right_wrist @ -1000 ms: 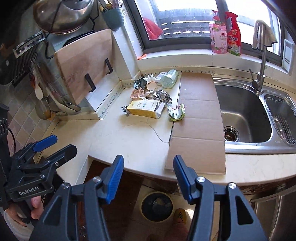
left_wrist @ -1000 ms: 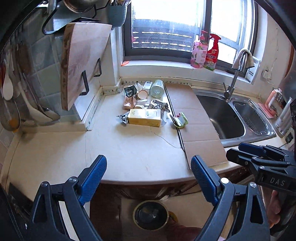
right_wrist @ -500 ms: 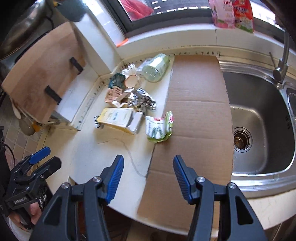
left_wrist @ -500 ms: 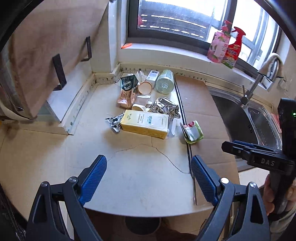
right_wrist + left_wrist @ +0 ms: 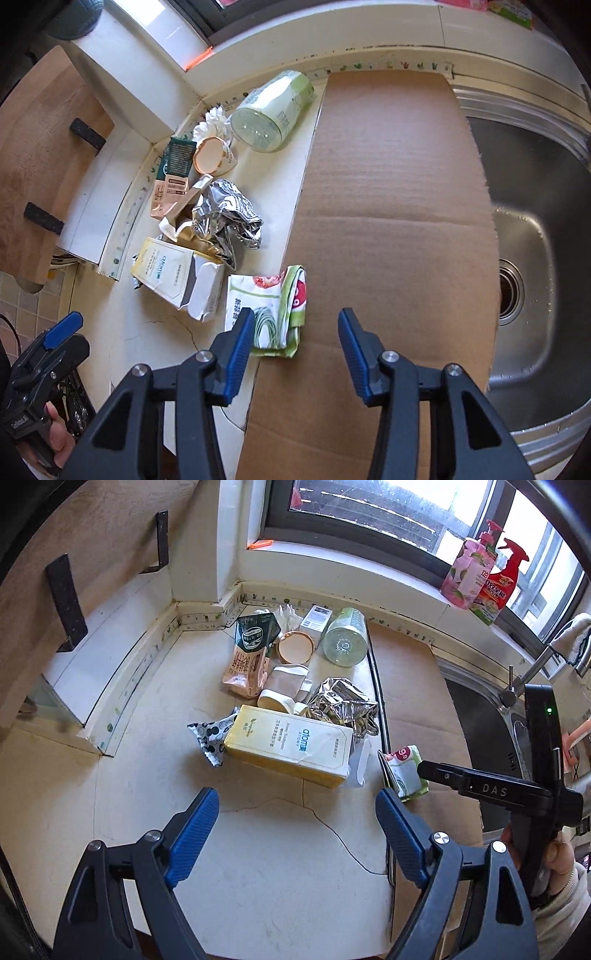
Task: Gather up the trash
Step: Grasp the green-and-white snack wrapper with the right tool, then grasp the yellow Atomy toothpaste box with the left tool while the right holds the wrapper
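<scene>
A heap of trash lies on the cream counter: a yellow carton [image 5: 291,747] [image 5: 162,271], crumpled foil [image 5: 341,703] [image 5: 227,212], a snack bag [image 5: 249,653], a glass jar [image 5: 343,637] [image 5: 273,110] on its side, and a green-and-white wrapper [image 5: 404,771] [image 5: 271,312]. My left gripper [image 5: 297,808] hovers just short of the carton, jaws closing, nothing between them. My right gripper [image 5: 295,332] hangs over the wrapper's near edge, jaws closing, pads not touching it.
A flat cardboard sheet [image 5: 391,206] covers the counter beside the steel sink [image 5: 535,229]. A wooden board [image 5: 74,546] leans at the left wall. Spray bottles [image 5: 484,576] stand on the windowsill. A crack [image 5: 325,819] runs across the counter.
Both grippers have come forward and down from the counter's edge toward the trash heap. The right gripper's jaws have narrowed; it now sits over the green wrapper.
</scene>
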